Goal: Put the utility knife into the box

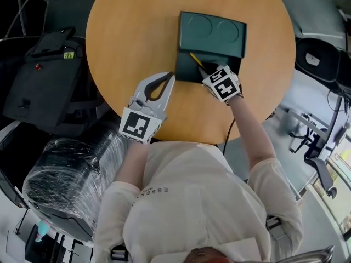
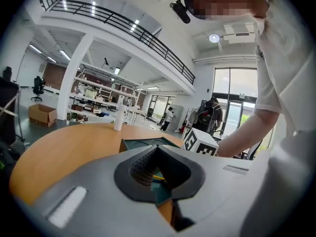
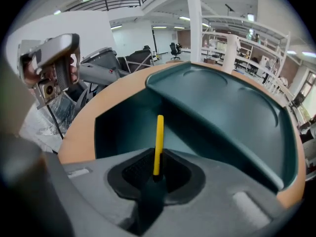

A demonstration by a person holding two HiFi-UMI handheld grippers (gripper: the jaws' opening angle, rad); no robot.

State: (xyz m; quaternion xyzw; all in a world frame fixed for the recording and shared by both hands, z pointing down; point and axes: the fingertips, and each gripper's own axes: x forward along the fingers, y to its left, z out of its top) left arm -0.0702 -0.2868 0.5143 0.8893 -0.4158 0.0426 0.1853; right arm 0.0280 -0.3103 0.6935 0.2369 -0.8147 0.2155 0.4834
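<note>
A slim yellow utility knife [image 1: 196, 59] [image 3: 158, 142] points away from me, held at its near end by my right gripper [image 1: 204, 72] [image 3: 155, 174], which is shut on it. The knife hangs over the open compartment of a dark green box [image 1: 186, 74] [image 3: 123, 127] whose lid [image 1: 213, 33] [image 3: 222, 107] lies folded back. The box sits on a round wooden table [image 1: 131, 32]. My left gripper [image 1: 171, 76] [image 2: 159, 149] hovers left of the box with its fingertips together and nothing held. The left gripper view shows the box [image 2: 143, 143] just ahead.
A black bag [image 1: 44, 81] and a plastic-wrapped chair [image 1: 66, 179] stand left of the table. Office chairs [image 1: 323, 59] crowd the right side. A white bottle [image 2: 118, 118] stands at the table's far edge. A cable [image 1: 227, 133] drops over the near edge.
</note>
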